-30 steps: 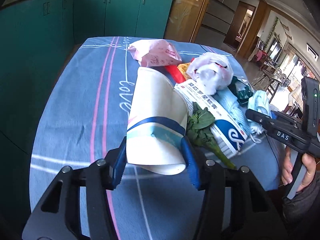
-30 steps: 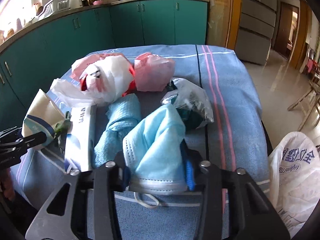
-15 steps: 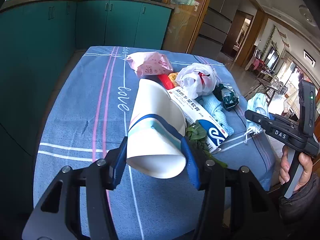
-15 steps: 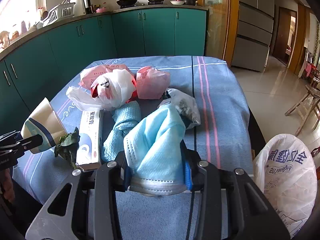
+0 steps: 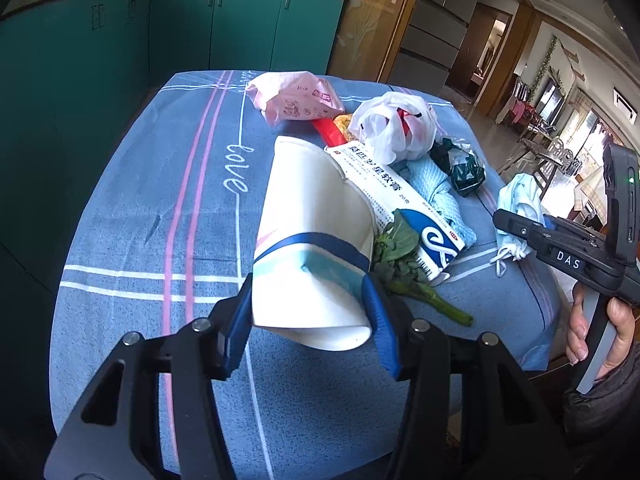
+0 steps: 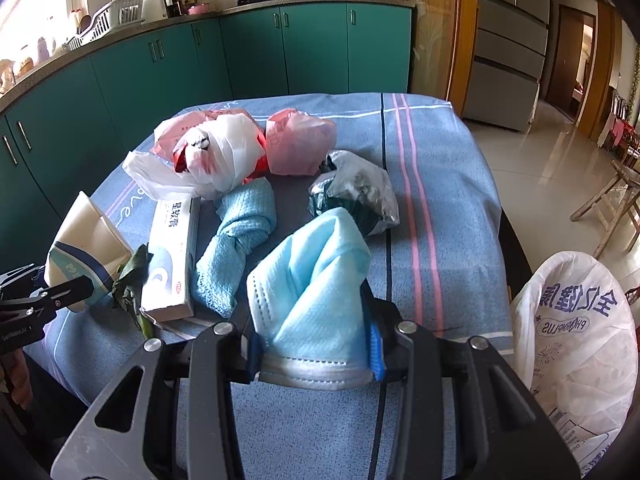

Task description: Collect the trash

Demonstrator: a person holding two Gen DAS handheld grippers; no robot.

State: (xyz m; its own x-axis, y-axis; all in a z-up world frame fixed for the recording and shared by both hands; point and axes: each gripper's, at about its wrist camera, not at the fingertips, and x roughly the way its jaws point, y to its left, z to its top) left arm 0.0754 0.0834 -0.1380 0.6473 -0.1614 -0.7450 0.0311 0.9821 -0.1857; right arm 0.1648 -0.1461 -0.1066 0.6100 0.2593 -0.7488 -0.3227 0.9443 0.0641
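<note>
The left gripper [image 5: 310, 312] was clamped on a crushed paper cup [image 5: 308, 240], its blue pads pressing both sides near the base, the cup held tilted above the blue striped tablecloth [image 5: 160, 240]. Just right of the cup, a leafy green stalk [image 5: 404, 268] lay beside a long white carton [image 5: 400, 208] on the cloth. Behind these sat a pink packet [image 5: 296, 98] and a knotted white plastic bag [image 5: 394, 126]. A twisted blue cloth [image 6: 240, 240] lay right of the carton, with a pink bag [image 6: 300, 142] behind it and a clear bag of dark contents [image 6: 356, 196] further right.

The right gripper [image 6: 314, 354] was closed on a blue face mask [image 6: 316, 284], which stood bunched between the pads, clear of the cloth. At the far right, off the table edge, a large white sack [image 6: 576, 332] with printed lettering stood open-topped beside the table.
</note>
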